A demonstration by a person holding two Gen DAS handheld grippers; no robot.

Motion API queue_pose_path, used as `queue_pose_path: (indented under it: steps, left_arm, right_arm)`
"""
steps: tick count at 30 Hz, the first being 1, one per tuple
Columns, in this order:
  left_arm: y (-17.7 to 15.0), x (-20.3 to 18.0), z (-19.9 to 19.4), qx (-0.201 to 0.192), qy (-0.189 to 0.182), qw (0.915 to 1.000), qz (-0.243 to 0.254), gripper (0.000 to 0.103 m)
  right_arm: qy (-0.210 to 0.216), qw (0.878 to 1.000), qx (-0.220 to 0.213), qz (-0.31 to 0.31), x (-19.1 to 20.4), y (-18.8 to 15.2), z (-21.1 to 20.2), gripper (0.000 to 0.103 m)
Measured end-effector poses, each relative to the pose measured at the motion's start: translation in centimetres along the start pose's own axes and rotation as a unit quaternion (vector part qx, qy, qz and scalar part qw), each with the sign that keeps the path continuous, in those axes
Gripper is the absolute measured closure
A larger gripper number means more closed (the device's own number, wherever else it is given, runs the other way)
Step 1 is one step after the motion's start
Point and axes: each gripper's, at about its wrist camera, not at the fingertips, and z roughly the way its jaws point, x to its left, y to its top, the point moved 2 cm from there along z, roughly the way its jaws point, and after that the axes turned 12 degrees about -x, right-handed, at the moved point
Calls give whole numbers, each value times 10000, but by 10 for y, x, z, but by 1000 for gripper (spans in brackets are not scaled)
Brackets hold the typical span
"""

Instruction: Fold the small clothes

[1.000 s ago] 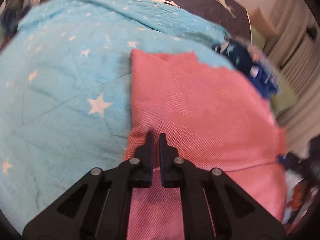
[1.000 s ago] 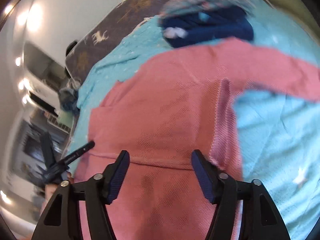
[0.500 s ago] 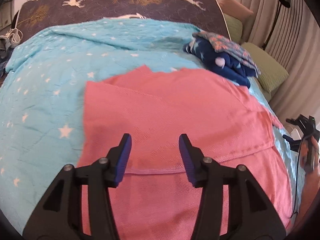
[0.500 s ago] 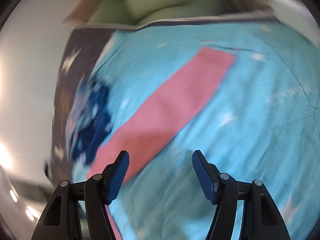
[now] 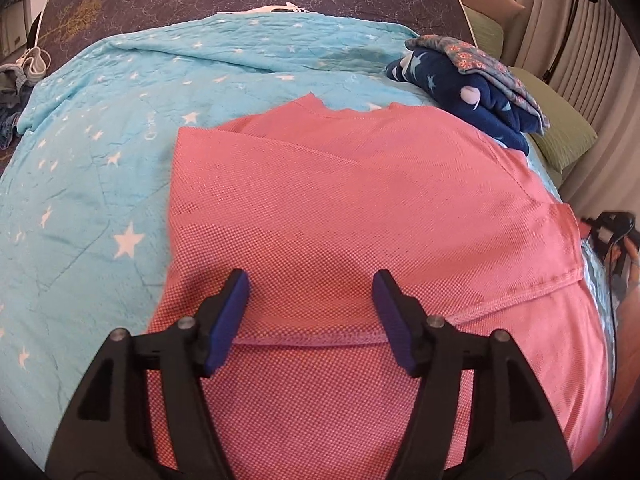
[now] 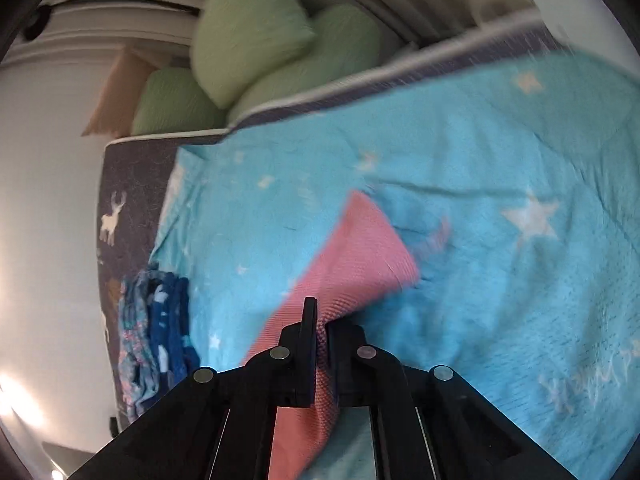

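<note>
A pink knit shirt [image 5: 360,208] lies spread on the light blue star blanket [image 5: 100,184], its left side folded over the body. My left gripper [image 5: 310,316] is open and empty, just above the shirt's near part. My right gripper [image 6: 320,320] is shut on the shirt's pink sleeve [image 6: 360,256], which stretches out over the blanket [image 6: 500,200]. The right gripper also shows at the far right edge of the left wrist view [image 5: 612,228].
A stack of folded clothes, dark blue with a floral piece on top [image 5: 472,76], sits at the shirt's far right; it shows in the right wrist view [image 6: 156,328]. Green pillows [image 6: 260,52] lie beyond the bed edge. A small grey item [image 5: 28,64] lies far left.
My left gripper let go of the shirt, opened and drew back. My right gripper swung to the sleeve and closed on it.
</note>
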Motion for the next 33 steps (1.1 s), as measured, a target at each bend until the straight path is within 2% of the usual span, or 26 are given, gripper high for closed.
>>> queue_pose_path:
  steps: [4, 7, 8, 9, 11, 12, 13, 14, 16, 18, 20, 21, 22, 23, 25, 27, 30, 31, 33]
  left_arm:
    - [0, 2, 0, -13, -36, 10000, -74, 37]
    - [-1, 3, -2, -48, -42, 9999, -126, 37]
    - [-1, 4, -4, -60, -52, 9998, -167, 37]
    - [-1, 5, -5, -68, -64, 9998, -198, 37]
    - [-2, 8, -9, -82, -91, 9995, -282, 37]
    - [-2, 8, -11, -95, -102, 9994, -312, 37]
    - [-3, 10, -13, -112, -122, 9993, -347, 37]
    - [-3, 13, -17, -137, -151, 9990, -399, 37]
    - [-4, 17, -22, -176, -183, 9985, -484, 37]
    - [-5, 26, -29, -218, -194, 9977, -619, 37]
    - [-7, 38, -36, -269, -217, 9961, -808, 37]
    - [-8, 43, -38, -279, -246, 9955, -872, 37]
    - [-9, 47, -40, -286, -280, 9949, -929, 37]
    - [-10, 50, -43, -302, -311, 9943, -976, 37]
    - [-10, 54, -47, -360, -342, 9940, -977, 35]
    - [-9, 53, -49, -417, -438, 9938, -927, 34]
    - [-4, 48, -42, -365, -657, 9923, -985, 34]
    - [-3, 45, -39, -342, -694, 9921, -991, 34]
    - [1, 41, -29, -258, -685, 9924, -989, 34]
  right_arm:
    - [563, 9955, -258, -713, 61, 1, -26, 99]
    - [1393, 9806, -332, -1336, 130, -17, -62, 99]
    - [1685, 9720, -338, -1604, 153, -28, -78, 99]
    - [2003, 9603, -327, -1913, 182, -44, -92, 99]
    - [2662, 9291, -246, -2556, 237, -88, -122, 98]
    - [2964, 9124, -159, -2818, 260, -114, -134, 97]
    - [3151, 9013, -57, -2972, 275, -133, -140, 97]
    - [3416, 8830, 190, -3214, 295, -167, -147, 97]
    - [3713, 8538, 657, -3589, 318, -227, -150, 97]
    - [3780, 8250, 1182, -4031, 331, -295, -143, 96]
    - [3731, 8049, 1680, -4298, 328, -350, -130, 95]
    - [3667, 7977, 1937, -4378, 324, -370, -122, 92]
    - [3554, 7877, 2343, -4454, 316, -393, -112, 82]
    - [3449, 7814, 2642, -4479, 307, -407, -105, 78]
    - [3216, 7804, 3015, -4434, 289, -418, -92, 73]
    - [3068, 7917, 3008, -4344, 272, -403, -86, 68]
    - [2762, 8192, 2696, -4241, 247, -368, -95, 55]
    - [2582, 8286, 2526, -4277, 239, -352, -95, 55]
    - [2157, 8376, 2044, -4584, 228, -325, -97, 54]
